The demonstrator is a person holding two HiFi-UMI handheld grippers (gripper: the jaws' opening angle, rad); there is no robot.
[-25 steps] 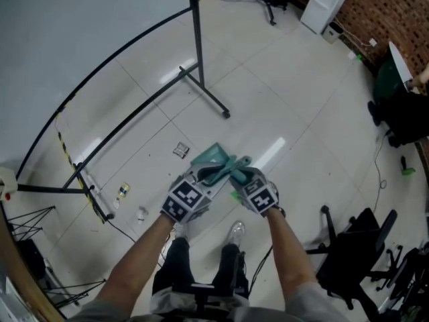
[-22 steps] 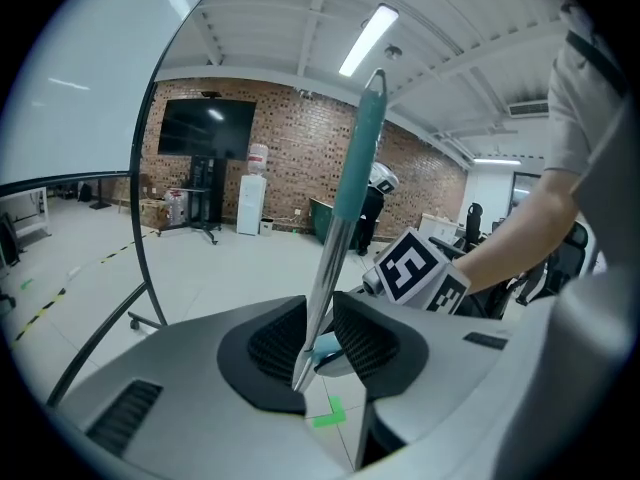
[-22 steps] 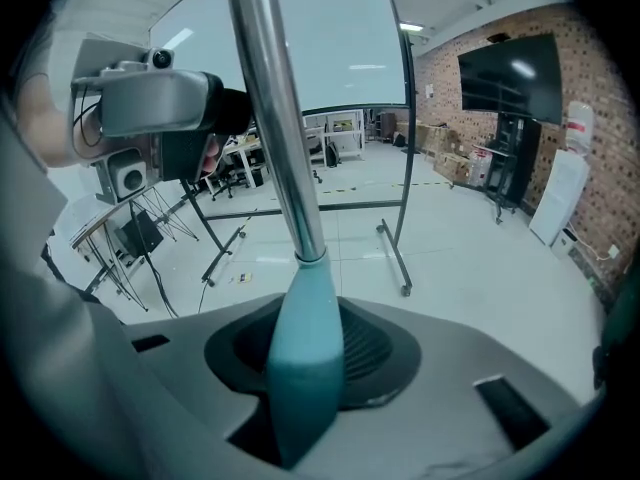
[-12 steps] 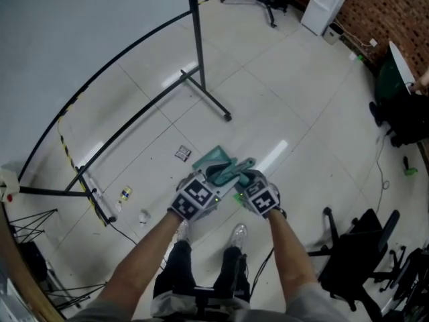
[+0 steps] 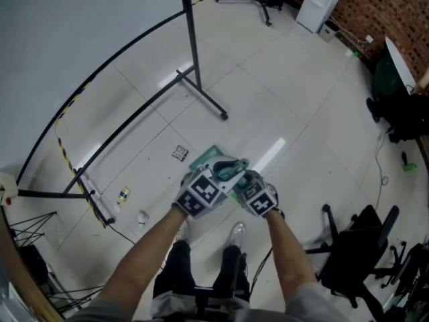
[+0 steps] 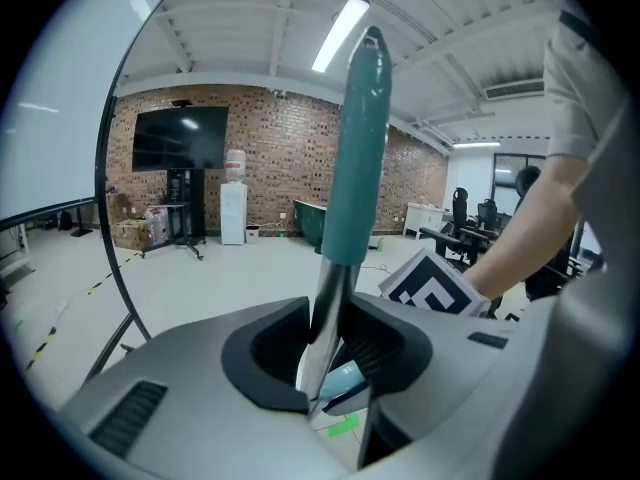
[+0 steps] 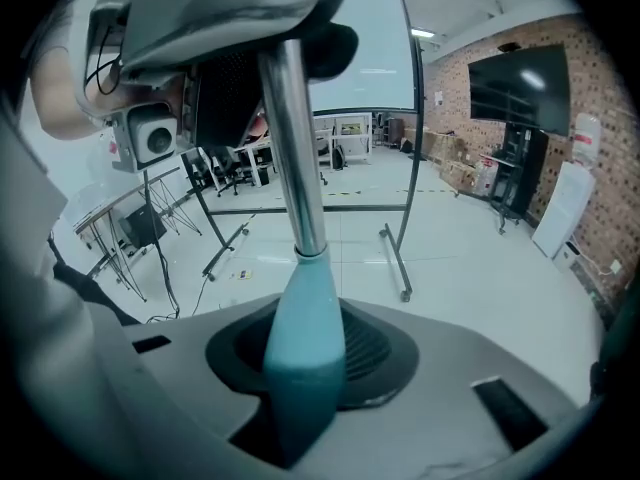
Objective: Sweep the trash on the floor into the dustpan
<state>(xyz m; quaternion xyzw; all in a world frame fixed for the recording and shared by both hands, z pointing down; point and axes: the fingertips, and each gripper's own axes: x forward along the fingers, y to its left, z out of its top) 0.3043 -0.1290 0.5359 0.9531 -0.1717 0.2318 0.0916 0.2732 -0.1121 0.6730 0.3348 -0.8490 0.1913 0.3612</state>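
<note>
Teal handle grip (image 7: 300, 308) clenched in right gripper (image 7: 310, 368); left gripper (image 6: 335, 353), jaws just opening, loosely straddles metal shaft (image 6: 326, 303)

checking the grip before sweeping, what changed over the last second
The left claw moved right, closer to the right claw. Its jaws have just been opening, and the handle stands between them, not pinched. The right claw kept still, shut on its teal grip. The dustpan and litter stayed put.
</note>
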